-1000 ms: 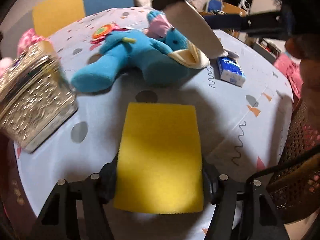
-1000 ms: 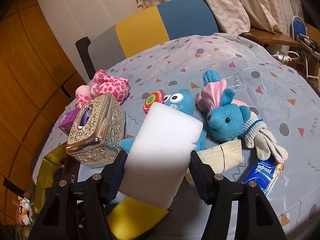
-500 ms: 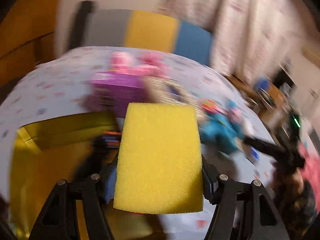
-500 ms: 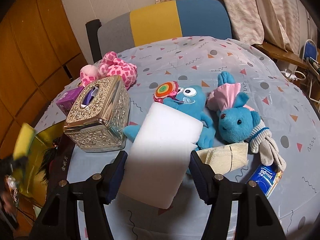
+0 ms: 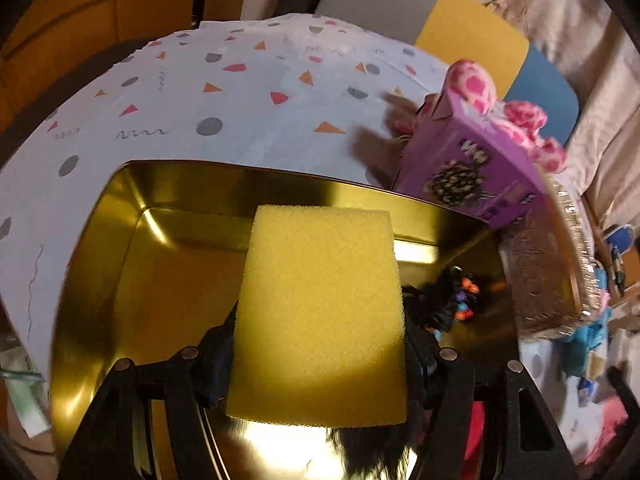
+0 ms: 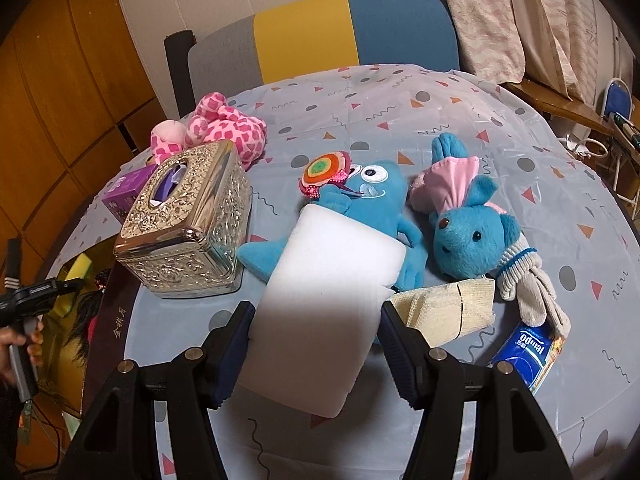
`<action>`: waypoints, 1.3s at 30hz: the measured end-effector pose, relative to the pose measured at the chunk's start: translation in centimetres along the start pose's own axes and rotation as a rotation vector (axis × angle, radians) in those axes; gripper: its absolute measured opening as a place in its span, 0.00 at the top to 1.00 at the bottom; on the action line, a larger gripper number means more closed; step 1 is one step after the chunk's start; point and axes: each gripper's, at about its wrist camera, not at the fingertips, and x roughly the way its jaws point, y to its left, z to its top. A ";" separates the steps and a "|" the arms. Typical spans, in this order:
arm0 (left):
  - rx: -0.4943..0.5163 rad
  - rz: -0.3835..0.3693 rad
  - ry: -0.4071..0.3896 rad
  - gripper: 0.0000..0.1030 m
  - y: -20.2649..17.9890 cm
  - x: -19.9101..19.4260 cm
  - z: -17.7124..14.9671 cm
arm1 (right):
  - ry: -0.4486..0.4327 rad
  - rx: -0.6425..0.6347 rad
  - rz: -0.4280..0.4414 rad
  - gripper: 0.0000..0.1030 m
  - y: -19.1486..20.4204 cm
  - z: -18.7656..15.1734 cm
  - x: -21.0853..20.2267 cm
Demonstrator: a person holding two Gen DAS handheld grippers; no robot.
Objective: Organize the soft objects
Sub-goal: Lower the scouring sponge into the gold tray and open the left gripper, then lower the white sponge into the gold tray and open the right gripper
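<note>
Yellow sponge [image 5: 318, 320] is pinched in the left gripper [image 5: 320, 344], above the gold tray [image 5: 120, 240] at the edge of the counter [image 5: 240, 112]; something dark, perhaps hair ties, lies in the tray. The right gripper [image 6: 316, 344] pinches a white sponge [image 6: 324, 312] above the counter, in front of a blue plush toy [image 6: 376, 208] and just beside the silver tissue box [image 6: 188, 220].

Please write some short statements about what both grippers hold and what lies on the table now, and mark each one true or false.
1. The left gripper grips a yellow foam sponge. True.
2. That sponge hangs above the shiny gold tray. True.
3. The right gripper is empty. False: it grips a white foam block.
4. The embossed silver tissue box lies inside the tray. False: it stands on the tablecloth.
</note>
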 end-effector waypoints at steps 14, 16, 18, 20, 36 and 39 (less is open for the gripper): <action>0.070 0.038 -0.113 0.13 0.5 -3.8 -2.6 | 0.012 -0.012 -0.025 0.39 0.2 0.0 0.4; 0.067 0.062 -0.151 0.13 0.8 -5.4 -3.6 | 0.007 -0.014 -0.021 0.39 0.3 -0.1 0.2; 0.064 0.086 -0.188 0.12 1.0 -6.7 -4.6 | 0.008 -0.022 -0.018 0.39 0.5 -0.1 0.1; 0.052 0.101 -0.208 0.11 1.3 -7.7 -5.4 | 0.012 -0.032 -0.014 0.39 1.1 -0.2 0.1; 0.044 0.122 -0.264 0.09 2.5 -10.3 -8.2 | 0.024 -0.305 0.269 0.39 17.9 0.4 -0.7; 0.033 0.120 -0.264 0.09 3.0 -10.5 -8.3 | 0.046 -0.345 0.312 0.39 20.8 0.4 0.1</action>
